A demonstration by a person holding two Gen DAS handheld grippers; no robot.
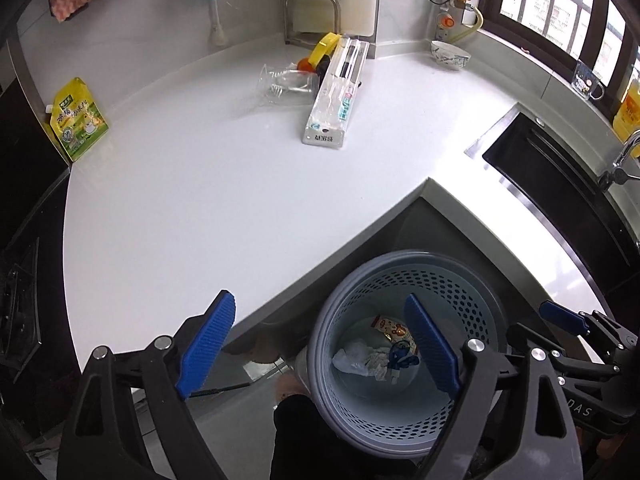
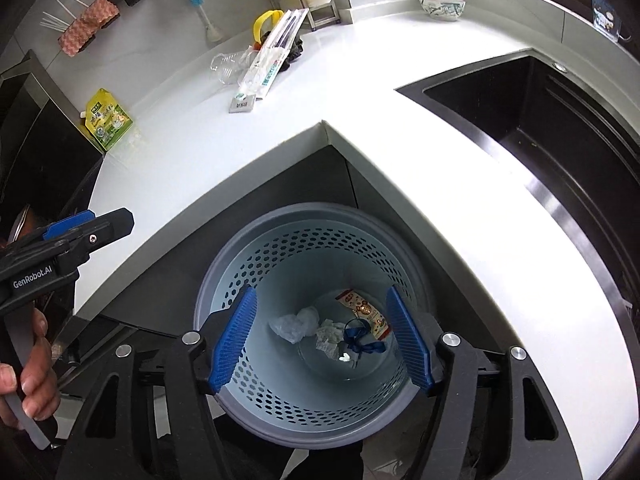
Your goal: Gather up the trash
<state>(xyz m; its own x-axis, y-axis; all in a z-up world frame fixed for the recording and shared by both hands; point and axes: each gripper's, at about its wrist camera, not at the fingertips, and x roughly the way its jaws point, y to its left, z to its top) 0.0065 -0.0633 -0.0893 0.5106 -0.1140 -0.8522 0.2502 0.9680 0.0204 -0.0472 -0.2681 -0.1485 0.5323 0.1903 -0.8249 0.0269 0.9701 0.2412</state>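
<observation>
Where the glossy white L-shaped countertop meets a black sink under a window, one perforated grey-blue wastebasket stands on the floor in the inner corner, holding one crumpled tissue, one snack wrapper and one blue ribbon. Both the left gripper and right gripper hover spread and empty. One toothbrush package and one yellow-green pouch lie on the counter.

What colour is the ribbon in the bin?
Dark blue ribbon, lying on the bin floor; clearest in the right wrist view.
</observation>
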